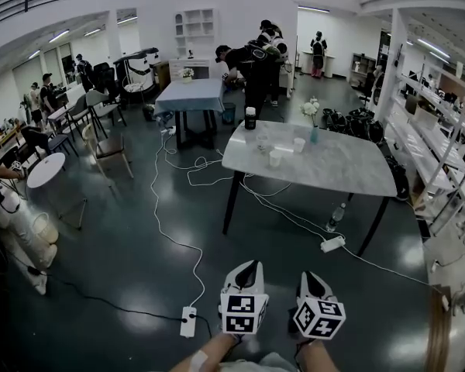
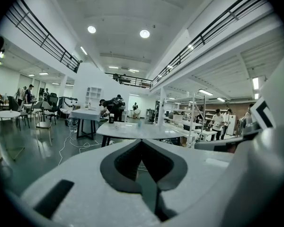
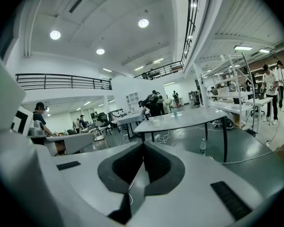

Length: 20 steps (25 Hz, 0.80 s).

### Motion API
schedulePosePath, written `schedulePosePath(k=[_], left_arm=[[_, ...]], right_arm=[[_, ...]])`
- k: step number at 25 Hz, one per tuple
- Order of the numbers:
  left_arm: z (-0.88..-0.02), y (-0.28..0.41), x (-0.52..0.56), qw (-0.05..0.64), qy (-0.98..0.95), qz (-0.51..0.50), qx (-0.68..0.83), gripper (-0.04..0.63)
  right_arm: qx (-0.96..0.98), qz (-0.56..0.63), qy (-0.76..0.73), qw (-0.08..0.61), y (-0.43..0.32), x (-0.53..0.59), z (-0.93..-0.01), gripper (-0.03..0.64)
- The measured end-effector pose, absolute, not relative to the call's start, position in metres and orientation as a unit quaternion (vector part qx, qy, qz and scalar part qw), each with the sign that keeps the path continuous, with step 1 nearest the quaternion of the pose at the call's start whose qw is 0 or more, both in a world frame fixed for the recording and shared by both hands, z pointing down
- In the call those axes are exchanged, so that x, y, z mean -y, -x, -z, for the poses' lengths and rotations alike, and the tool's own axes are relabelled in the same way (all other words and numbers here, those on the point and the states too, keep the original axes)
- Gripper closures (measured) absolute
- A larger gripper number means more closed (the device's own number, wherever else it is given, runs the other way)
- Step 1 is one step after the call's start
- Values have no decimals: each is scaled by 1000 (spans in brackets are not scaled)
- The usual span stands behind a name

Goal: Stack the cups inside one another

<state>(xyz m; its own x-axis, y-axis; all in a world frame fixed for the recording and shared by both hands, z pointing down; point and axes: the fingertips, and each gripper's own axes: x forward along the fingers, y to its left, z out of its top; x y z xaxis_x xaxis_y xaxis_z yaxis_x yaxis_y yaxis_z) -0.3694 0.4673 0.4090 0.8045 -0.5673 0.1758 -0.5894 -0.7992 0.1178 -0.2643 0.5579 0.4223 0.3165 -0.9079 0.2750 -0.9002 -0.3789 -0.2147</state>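
Several pale cups stand far ahead on the grey marble table (image 1: pixel 349 173): one cup (image 1: pixel 275 158) near its front, another cup (image 1: pixel 298 144) to the right, and a third cup (image 1: pixel 262 139) behind. My left gripper (image 1: pixel 253 265) and right gripper (image 1: pixel 309 276) hang side by side low over the dark floor, well short of the table. In the left gripper view my left gripper (image 2: pixel 142 140) has its jaw tips together with nothing between them. In the right gripper view my right gripper (image 3: pixel 143 144) is likewise shut and empty, and the cups (image 3: pixel 154 119) show as tiny shapes on the table.
A black bottle (image 1: pixel 250 118) and a vase of flowers (image 1: pixel 313 122) share the table. White cables, a power strip (image 1: pixel 188 321), another power strip (image 1: pixel 332 243) and a water bottle (image 1: pixel 335 216) lie on the floor. Chairs, a round table (image 1: pixel 45 169) and people stand around; shelving (image 1: pixel 442 130) lines the right.
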Motion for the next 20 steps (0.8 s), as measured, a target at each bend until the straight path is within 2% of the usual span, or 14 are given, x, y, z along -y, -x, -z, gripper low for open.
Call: schedulePosePath(k=[9, 20], left_arm=[[-413, 354, -445, 87, -945, -74, 307, 600], [-404, 288, -394, 80, -938, -74, 328, 600]], right_arm=[[-555, 193, 809, 8, 243, -534, -431, 609], [-571, 200, 796, 9, 173, -481, -431, 609]])
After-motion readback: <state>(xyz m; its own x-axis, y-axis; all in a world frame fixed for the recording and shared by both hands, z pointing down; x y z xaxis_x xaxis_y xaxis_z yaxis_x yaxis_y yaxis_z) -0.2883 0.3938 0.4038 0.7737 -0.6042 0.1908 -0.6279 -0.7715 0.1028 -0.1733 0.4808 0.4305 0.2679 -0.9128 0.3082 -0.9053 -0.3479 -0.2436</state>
